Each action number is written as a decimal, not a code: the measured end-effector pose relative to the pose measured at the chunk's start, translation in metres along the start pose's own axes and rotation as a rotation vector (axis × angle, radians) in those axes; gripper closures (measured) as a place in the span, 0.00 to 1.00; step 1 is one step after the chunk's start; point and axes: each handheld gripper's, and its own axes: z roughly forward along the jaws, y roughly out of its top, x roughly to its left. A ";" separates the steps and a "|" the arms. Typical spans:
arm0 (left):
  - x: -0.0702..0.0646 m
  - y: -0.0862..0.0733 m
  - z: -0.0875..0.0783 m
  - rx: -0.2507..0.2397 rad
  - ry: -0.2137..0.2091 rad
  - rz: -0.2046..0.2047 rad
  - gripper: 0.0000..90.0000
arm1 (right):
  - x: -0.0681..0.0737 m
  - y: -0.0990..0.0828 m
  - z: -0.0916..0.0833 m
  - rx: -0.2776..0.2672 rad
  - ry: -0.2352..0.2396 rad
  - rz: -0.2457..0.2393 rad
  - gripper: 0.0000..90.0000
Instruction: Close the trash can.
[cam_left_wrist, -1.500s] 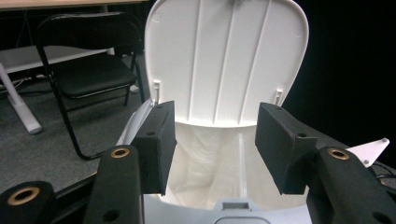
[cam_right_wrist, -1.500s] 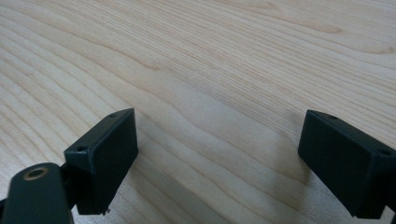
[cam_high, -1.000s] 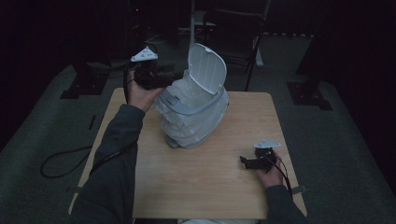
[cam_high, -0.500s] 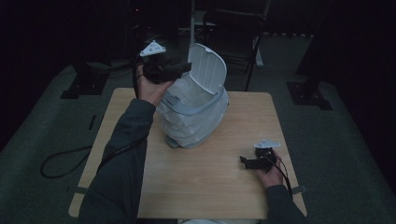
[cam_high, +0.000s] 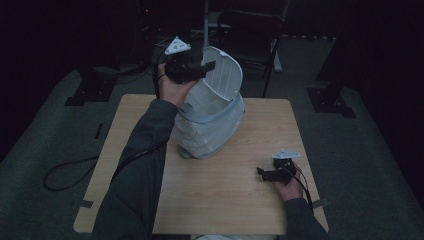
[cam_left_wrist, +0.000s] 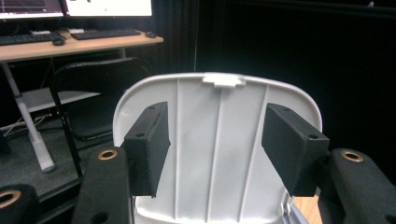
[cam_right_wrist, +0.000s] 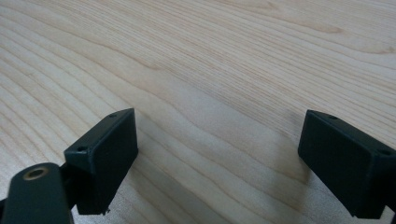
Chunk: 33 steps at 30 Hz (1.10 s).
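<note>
Left gripper (cam_high: 207, 67) held open at the raised lid (cam_high: 223, 75) of a white plastic bin (cam_high: 210, 125) on the wooden table (cam_high: 225, 200).

From above, the bin lay tilted near the far middle of the table, a pale blue band round its rim, its base hard to make out in the dim light; the right gripper (cam_high: 261, 173) rested well to the near right of the bin. The left gripper view alone showed the lid's ribbed, smooth underside (cam_left_wrist: 219, 154) and small latch tab, the bin body cut off below; its jaws had just been opening and stood wide, with the lid beyond them and nothing pressed. The right gripper view showed wide-parted matte black pads (cam_right_wrist: 105, 154) over bare pale wood grain, gripping nothing.
</note>
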 end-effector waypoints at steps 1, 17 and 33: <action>0.000 0.002 0.001 -0.008 0.002 -0.007 0.47 | 0.000 0.000 0.000 0.000 0.000 0.000 0.12; -0.024 0.024 0.038 -0.037 0.114 -0.026 0.46 | 0.000 0.000 0.000 0.002 0.000 0.001 0.12; -0.040 0.028 0.053 0.041 0.241 0.052 0.49 | 0.000 0.000 0.000 0.002 -0.002 0.003 0.12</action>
